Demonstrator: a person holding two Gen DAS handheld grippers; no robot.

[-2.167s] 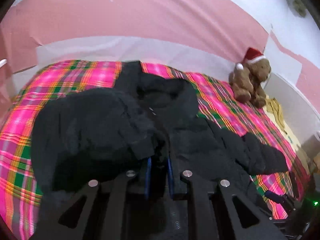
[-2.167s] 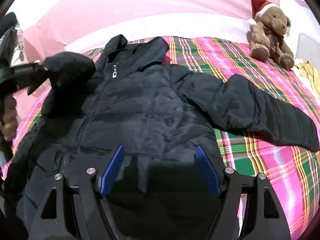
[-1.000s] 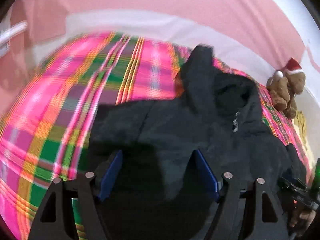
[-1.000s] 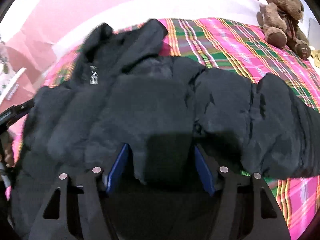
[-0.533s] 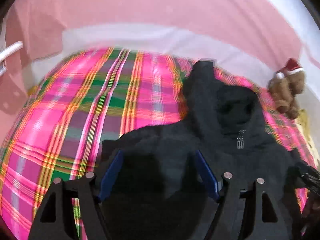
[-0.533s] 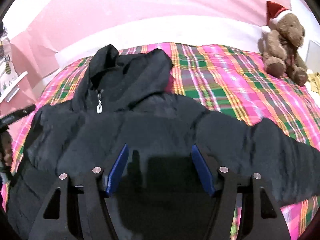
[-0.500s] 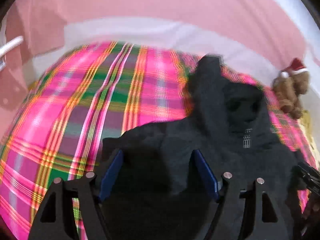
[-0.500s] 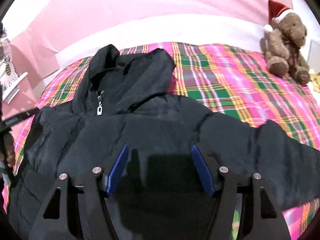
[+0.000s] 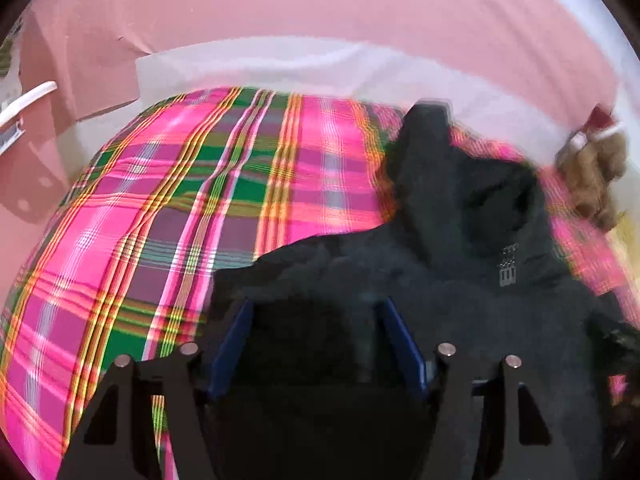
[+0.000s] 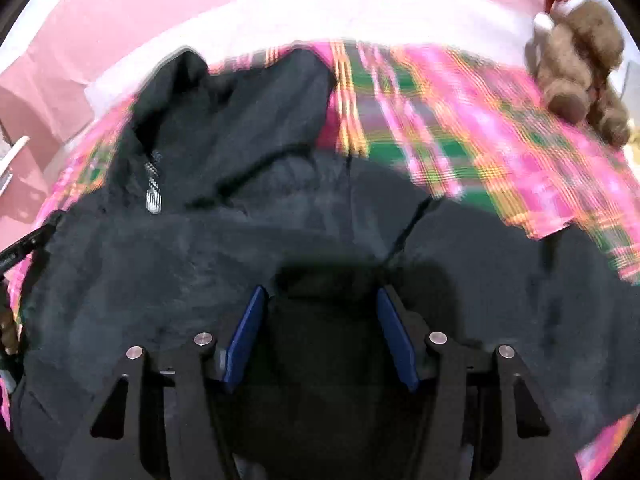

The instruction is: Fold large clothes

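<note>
From the left wrist, the left gripper (image 9: 316, 312) hangs over the shoulder of the black padded hooded jacket (image 9: 440, 280) spread on the pink-and-green plaid bedspread (image 9: 200, 208); its jaws, narrower than a second ago, are closing without pinching fabric.

From the right wrist, the right gripper (image 10: 318, 300) hangs over the jacket's chest, jaws likewise closing, nothing clamped. The brown teddy bear in a red hat (image 10: 580, 52) now sits nearer the frame's corner.

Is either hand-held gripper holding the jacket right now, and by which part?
Neither grips it. Both the left hand-held gripper and right hand-held gripper are closing over the jacket body, pads not yet pressing.
</note>
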